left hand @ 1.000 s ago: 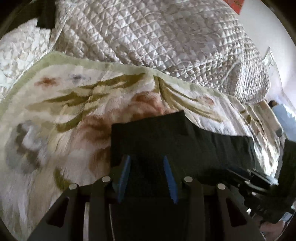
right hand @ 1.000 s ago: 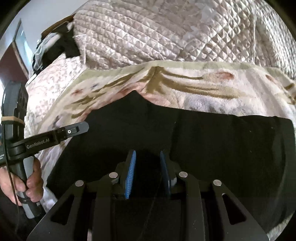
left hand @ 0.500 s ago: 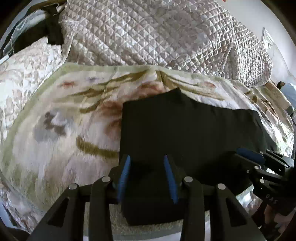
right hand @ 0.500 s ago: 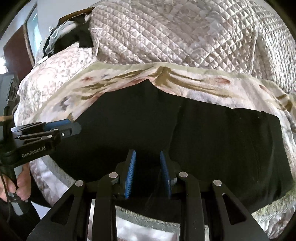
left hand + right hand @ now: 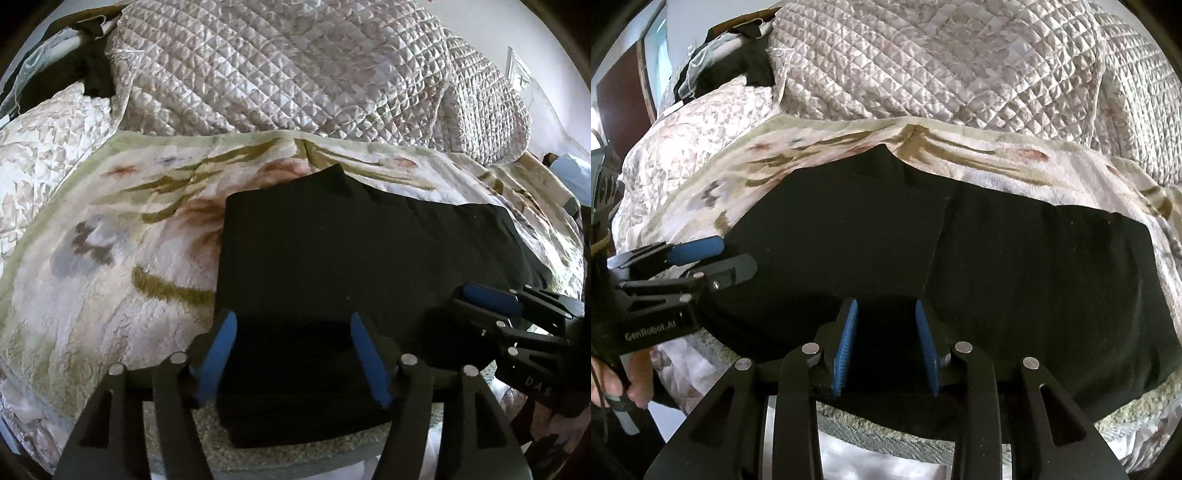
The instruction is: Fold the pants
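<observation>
Black pants [image 5: 332, 258] lie folded flat on floral blanket [image 5: 110, 258].

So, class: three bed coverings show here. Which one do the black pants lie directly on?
The fluffy floral blanket with the green border lies under the black pants. The shiny quilted bedspread is heaped behind, and the white quilted cover lies leftward.

Dark heap [image 5: 92, 70] at the bed's far left corner: too shadowed to identify. Black pants [image 5: 997, 266]: near edge hidden behind the right gripper [image 5: 886, 347]; folds unreadable in the black. Figure or object [image 5: 570, 173] at left view's right edge, cut off. Left hand [image 5: 635, 384] partly out of frame.
</observation>
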Motion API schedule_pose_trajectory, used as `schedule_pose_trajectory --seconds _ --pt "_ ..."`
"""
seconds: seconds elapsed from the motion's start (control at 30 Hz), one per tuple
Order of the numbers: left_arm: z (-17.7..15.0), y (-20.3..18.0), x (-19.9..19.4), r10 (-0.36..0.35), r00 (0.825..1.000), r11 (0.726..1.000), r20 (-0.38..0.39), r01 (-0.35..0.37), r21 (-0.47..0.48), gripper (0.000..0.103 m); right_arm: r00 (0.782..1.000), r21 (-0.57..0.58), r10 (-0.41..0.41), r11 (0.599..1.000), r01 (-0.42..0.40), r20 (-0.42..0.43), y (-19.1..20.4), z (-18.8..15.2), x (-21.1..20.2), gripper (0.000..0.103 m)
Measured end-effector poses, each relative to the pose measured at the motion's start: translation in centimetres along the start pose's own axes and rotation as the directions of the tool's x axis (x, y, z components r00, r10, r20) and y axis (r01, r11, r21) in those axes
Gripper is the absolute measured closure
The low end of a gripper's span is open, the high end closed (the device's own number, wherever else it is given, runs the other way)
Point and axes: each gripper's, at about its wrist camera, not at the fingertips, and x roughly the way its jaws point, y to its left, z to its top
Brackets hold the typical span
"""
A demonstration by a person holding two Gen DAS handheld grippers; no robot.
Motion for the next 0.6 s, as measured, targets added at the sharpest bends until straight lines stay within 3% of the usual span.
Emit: schedule_pose_trajectory --seconds 0.1,0.37,0.47,0.6 --pt "0.0 -0.2 0.0 -0.003 1.000 1.000 -0.001 0.003 0.006 0.032 1.000 0.019 0.018 1.000 -0.018 -0.001 -0.2 0.1 0.0 0.066" --pt "0.3 -0.1 -0.5 0.017 1.000 1.000 0.007 -0.017 -0.020 0.032 1.000 0.024 -0.029 0.999 0.029 0.009 -0.2 0.2 -0.5 0.068" --pt "0.5 0.2 -0.7 0.031 0.999 0.999 0.011 -0.031 -0.031 0.032 0.999 0.052 -0.051 0.997 0.050 0.019 -0.8 0.3 -0.9 0.075" --pt "0.6 0.5 -0.8 0.039 0.999 0.999 0.013 -0.039 -0.036 0.032 0.997 0.059 -0.045 0.997 0.041 0.064 -0.9 0.6 -1.8 0.076"
